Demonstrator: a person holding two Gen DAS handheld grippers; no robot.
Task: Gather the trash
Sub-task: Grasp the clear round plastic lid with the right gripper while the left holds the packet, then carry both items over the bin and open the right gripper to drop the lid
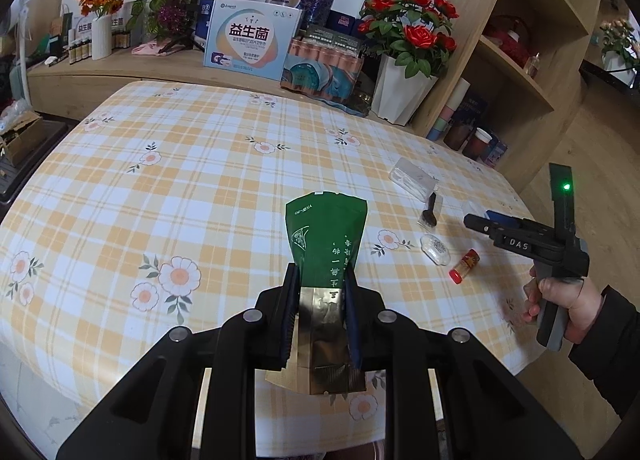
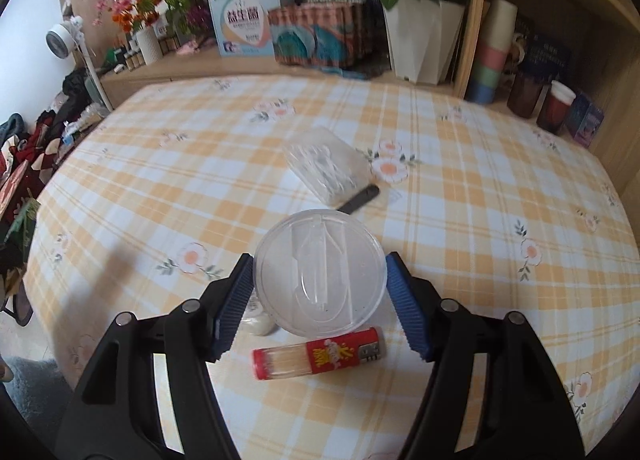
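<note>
1. Most of the checked tablecloth (image 1: 200, 188) shows, though its near edge is cut off.
2. Narrow jaws of the left gripper (image 1: 320, 316) clamp a green foil pouch (image 1: 326, 244); its lower end hides behind them.
3. Wider, the right gripper (image 2: 320, 304) brackets a clear round lid (image 2: 320, 272); whether its pads touch is unclear.
4. Half-hidden beneath lies a small white thing (image 2: 258, 320), beside a red toothpick tube (image 2: 318, 352).
</note>
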